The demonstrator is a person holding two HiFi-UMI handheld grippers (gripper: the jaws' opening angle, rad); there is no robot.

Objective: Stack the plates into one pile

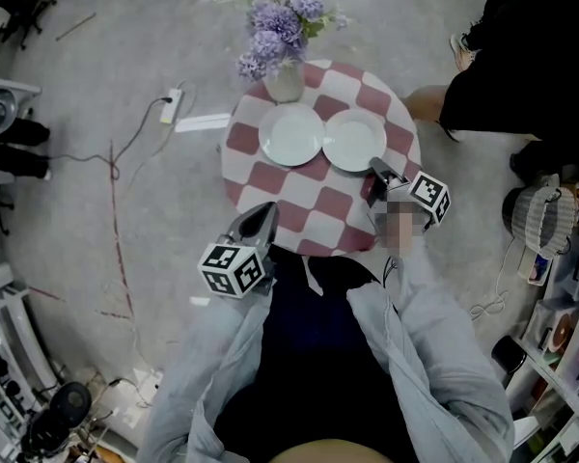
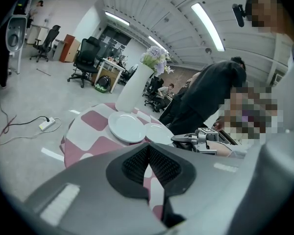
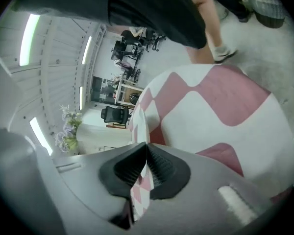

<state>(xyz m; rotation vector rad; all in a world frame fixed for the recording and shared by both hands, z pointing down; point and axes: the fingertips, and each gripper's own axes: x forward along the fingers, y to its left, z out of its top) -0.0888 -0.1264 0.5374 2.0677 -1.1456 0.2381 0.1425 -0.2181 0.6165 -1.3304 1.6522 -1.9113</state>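
Observation:
Two white plates lie side by side on the round checked table (image 1: 314,210): the left plate (image 1: 290,134) (image 2: 126,127) and the right plate (image 1: 352,140) (image 2: 157,133). My right gripper (image 1: 378,169) (image 3: 147,146) is shut on the near rim of the right plate (image 3: 139,124), whose thin edge runs in between the pads. The left gripper view also shows it (image 2: 179,138) at that plate's edge. My left gripper (image 1: 262,215) (image 2: 148,148) hovers over the table's near left edge, short of the plates. Its pads meet at the tips and hold nothing.
A white vase (image 1: 283,83) (image 2: 132,89) of purple flowers stands at the table's far side, just behind the left plate. A person in dark clothes (image 1: 521,56) stands close by at the far right. A power strip (image 1: 174,104) and cables lie on the floor to the left.

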